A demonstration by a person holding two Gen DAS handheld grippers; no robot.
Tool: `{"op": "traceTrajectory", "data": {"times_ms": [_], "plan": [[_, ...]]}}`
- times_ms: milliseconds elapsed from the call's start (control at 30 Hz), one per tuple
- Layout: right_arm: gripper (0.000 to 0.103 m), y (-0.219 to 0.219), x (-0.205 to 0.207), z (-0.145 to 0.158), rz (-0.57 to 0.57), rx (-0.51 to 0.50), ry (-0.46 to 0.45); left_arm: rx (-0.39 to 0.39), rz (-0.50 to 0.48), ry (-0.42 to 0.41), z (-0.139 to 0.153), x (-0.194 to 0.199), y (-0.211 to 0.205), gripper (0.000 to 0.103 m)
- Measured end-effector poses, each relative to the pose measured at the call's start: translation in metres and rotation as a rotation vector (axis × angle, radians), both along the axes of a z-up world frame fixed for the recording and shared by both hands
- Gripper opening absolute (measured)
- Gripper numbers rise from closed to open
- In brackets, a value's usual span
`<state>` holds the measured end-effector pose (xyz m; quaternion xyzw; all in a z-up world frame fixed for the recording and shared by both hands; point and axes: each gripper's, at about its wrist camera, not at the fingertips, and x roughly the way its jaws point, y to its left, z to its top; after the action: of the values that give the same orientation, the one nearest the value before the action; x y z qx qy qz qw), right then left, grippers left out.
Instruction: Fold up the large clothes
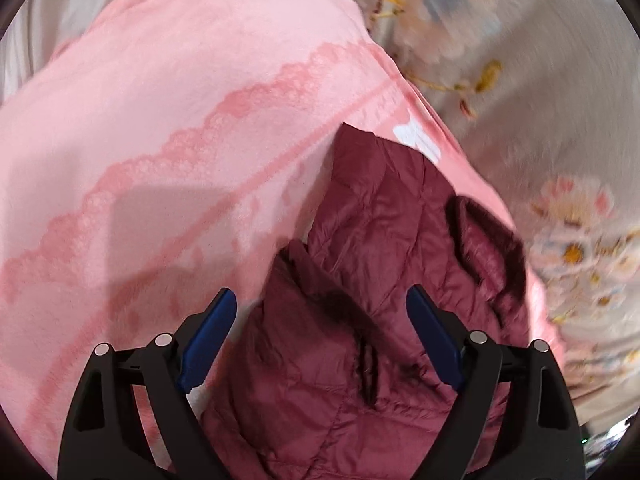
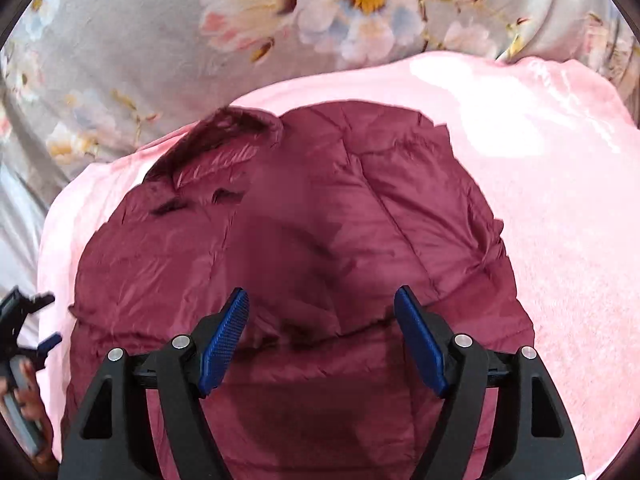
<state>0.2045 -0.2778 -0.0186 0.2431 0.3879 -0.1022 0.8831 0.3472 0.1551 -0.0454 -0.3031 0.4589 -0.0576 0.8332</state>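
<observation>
A maroon quilted puffer jacket point(image 2: 304, 216) lies folded in a compact bundle on a pink blanket point(image 2: 560, 208). Its dark-lined collar or cuff opening shows at the upper left. In the left wrist view the jacket point(image 1: 380, 240) lies at the blanket's point(image 1: 160, 120) right side. My left gripper point(image 1: 320, 300) is open and empty, just above the jacket's near part. My right gripper point(image 2: 320, 300) is open and empty over the jacket's near middle. The left gripper also shows at the far left edge of the right wrist view point(image 2: 24, 320).
The pink blanket has a lace-pattern stripe point(image 1: 224, 112) and a white label point(image 1: 418, 140). Under it lies a grey bedsheet with flower print point(image 2: 160, 40), also to the right in the left wrist view point(image 1: 540, 80).
</observation>
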Motion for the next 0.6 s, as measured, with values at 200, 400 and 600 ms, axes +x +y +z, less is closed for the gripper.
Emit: {"op": "traceTrajectory", "data": {"times_ms": [200, 400, 600], "plan": [[0.074, -0.015, 0.015, -0.009, 0.017, 0.109, -0.007, -0.189, 0.02, 0.043, -0.011, 0.013, 0.006, 0.073], [0.033, -0.021, 0.025, -0.022, 0.017, 0.157, 0.012, -0.279, 0.074, 0.143, -0.041, 0.03, 0.021, 0.041], [0.002, -0.028, 0.018, 0.031, 0.043, 0.112, -0.188, -0.201, 0.043, 0.116, -0.03, 0.035, 0.013, 0.001]]}}
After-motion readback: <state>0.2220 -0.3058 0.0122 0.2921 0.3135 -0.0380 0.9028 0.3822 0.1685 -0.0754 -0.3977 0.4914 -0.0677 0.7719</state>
